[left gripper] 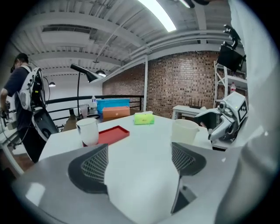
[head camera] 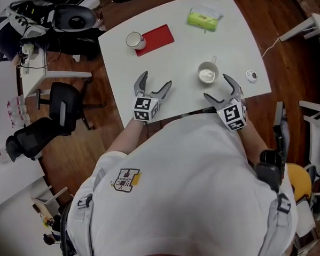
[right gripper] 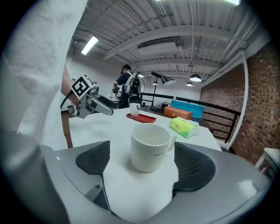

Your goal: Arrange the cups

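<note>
While we stand at the near edge of the white worktop (head camera: 173, 85), both of our claws hang just over it, and neither one holds anything. Our left claw (head camera: 157, 79) is spread wide. Only bare worktop lies between its jaws, and no cup is close to it. Our right claw (head camera: 218, 87) is spread wide too. The ribbed white cup (head camera: 207, 73) stands upright just in front of it, lined up with the gap. The pads do not touch the cup, so it is not grabbed yet. The cup looks empty, and its handle points away from us.

A little to the right of that cup sits a small round thing (head camera: 251, 76). It is too small for us to say what it is.

Farther off, on the left side, a plain white cup (head camera: 135, 40) stands at the end of a flat red tray (head camera: 155, 39). We cannot tell if it sits on the tray's corner or just beside it. At the far edge lies a green pack of tissues (head camera: 202, 19).

We think the job has hardly begun. The two cups are well apart, and nothing looks lined up. Our guess is that the ribbed cup must be picked up and carried over by the other cup and the tray. The right claw is the one best placed to take it.
</note>
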Motion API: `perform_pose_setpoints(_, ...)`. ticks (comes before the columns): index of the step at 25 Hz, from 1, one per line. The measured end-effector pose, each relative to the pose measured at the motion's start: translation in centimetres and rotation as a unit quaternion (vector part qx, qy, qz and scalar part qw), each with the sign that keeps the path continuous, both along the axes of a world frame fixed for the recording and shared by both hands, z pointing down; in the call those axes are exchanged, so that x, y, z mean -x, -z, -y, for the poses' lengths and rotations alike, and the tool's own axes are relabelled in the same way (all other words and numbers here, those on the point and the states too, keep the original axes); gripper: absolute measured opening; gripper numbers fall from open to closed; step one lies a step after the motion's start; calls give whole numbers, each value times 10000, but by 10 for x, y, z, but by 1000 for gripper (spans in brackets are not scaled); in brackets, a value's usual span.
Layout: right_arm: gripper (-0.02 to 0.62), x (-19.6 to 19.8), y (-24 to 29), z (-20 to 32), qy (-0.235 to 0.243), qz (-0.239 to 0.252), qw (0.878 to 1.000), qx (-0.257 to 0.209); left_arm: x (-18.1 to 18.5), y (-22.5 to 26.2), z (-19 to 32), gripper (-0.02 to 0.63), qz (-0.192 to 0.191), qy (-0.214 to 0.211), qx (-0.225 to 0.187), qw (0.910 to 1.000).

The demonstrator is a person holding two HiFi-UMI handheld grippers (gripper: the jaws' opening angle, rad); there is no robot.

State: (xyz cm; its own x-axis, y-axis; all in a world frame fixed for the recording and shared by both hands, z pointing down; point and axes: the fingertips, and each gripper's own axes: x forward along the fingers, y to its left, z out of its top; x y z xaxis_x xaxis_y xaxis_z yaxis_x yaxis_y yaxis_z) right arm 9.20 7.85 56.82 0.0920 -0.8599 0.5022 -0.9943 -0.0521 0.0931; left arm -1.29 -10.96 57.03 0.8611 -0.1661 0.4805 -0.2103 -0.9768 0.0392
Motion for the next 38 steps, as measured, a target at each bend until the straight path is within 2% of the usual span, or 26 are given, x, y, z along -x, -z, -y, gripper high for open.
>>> perform_pose_setpoints(5, 451, 16, -20, -13, -31, 253, 9994, 221, 21, -23, -50, 410, 154, -160, 359, 9991)
perform_pose_setpoints(10, 445, 30, -39, -17, 87, 415, 9979, 485, 43, -41, -94, 273, 446, -433, 620, 9961)
perform_pose_setpoints(14, 442, 41, -50, -15, 196, 500, 9962, 679, 61, -49, -115, 198, 741, -693, 683, 9925)
perform_pose_setpoints(15, 440, 43, -54, -14, 234, 509, 9957, 733, 64, -52, -117, 160, 828, -707, 677, 9917)
perform_pose_setpoints(17, 437, 48, -61, -11, 319, 514, 9947, 837, 71, -58, -116, 23, 962, -633, 662, 9911)
perform_pose_setpoints(18, 437, 50, -64, -10, 354, 514, 9941, 883, 74, -61, -114, 0, 1009, -579, 681, 9909)
perform_pose_setpoints(27, 434, 56, -88, -7, 454, 580, 9891, 1277, 80, -75, -108, 0, 1131, -413, 899, 9886)
perform_pose_setpoints(33, 436, 55, -89, -6, 417, 588, 9890, 1295, 80, -75, -102, 0, 1149, -305, 985, 9880)
perform_pose_setpoints(38, 436, 54, -90, -5, 409, 591, 9890, 1296, 78, -78, -93, 0, 1064, -115, 1208, 9869)
